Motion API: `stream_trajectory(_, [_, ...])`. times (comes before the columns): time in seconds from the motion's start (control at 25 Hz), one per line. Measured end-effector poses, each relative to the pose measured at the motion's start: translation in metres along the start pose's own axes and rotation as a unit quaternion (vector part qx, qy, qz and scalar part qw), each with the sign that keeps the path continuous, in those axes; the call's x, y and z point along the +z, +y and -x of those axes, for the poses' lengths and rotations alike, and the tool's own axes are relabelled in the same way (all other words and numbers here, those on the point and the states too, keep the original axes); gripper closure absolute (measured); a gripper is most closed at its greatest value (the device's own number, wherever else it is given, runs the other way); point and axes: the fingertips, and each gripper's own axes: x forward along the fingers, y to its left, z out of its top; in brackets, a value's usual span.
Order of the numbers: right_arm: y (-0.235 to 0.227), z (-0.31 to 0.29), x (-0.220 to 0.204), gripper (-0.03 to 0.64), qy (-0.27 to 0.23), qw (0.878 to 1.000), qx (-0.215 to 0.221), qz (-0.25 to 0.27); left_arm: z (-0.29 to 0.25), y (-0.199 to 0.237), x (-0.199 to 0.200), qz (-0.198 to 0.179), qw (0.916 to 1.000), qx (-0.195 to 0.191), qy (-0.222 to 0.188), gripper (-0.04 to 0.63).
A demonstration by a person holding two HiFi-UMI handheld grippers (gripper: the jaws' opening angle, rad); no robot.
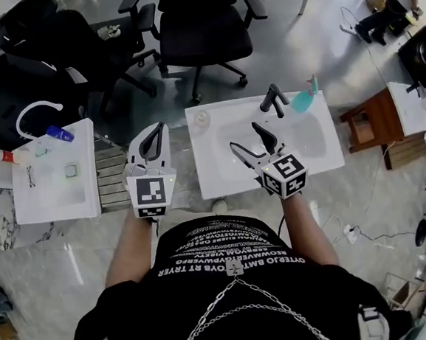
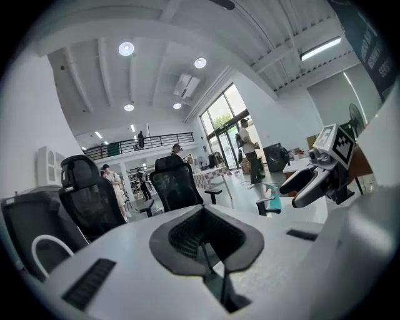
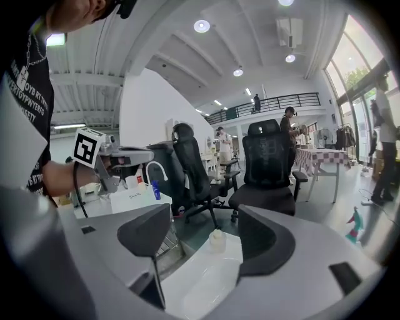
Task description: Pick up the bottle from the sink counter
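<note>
A small pale bottle (image 1: 202, 118) stands upright on the far left corner of the white sink counter (image 1: 323, 159). In the right gripper view this bottle (image 3: 217, 239) shows in the gap between the jaws, some way ahead. A teal spray bottle (image 1: 304, 98) stands at the far right beside the black faucet (image 1: 273, 97). My right gripper (image 1: 245, 137) hovers open over the basin, empty. My left gripper (image 1: 153, 140) is shut on nothing, held left of the counter over the gap between the two sinks. Its pads (image 2: 187, 234) meet in the left gripper view.
A second white sink (image 1: 24, 208) at the left carries a white faucet (image 1: 34, 111) and a blue bottle (image 1: 60, 133). A metal grate (image 1: 111, 178) lies between the sinks. Black office chairs (image 1: 204, 26) stand beyond. A wooden stool (image 1: 368, 119) sits to the right.
</note>
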Motion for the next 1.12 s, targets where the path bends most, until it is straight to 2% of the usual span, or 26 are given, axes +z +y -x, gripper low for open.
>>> stream_trajectory(0.36, [-0.005, -0.038, -0.058, 0.299, 0.050, 0.998, 0.042, -0.009, 0.021, 0.008, -0.023, 0.001, 0.9984, 0.039, 0.040, 0.591])
stream_trajectory(0.56, [0.002, -0.067, -0.085, 0.299, 0.071, 0.995, 0.064, -0.009, 0.034, 0.007, -0.049, 0.011, 0.9971, 0.038, 0.064, 0.591])
stream_trajectory(0.8, [0.018, -0.101, -0.101, 0.298, 0.100, 0.991, 0.087, -0.014, 0.015, 0.022, -0.086, 0.039, 0.9961, 0.030, 0.074, 0.590])
stream_trajectory(1.12, [0.002, -0.159, -0.127, 0.298, 0.117, 0.991, 0.067, -0.014, -0.021, 0.039, -0.104, 0.040, 0.9971, -0.002, 0.065, 0.591])
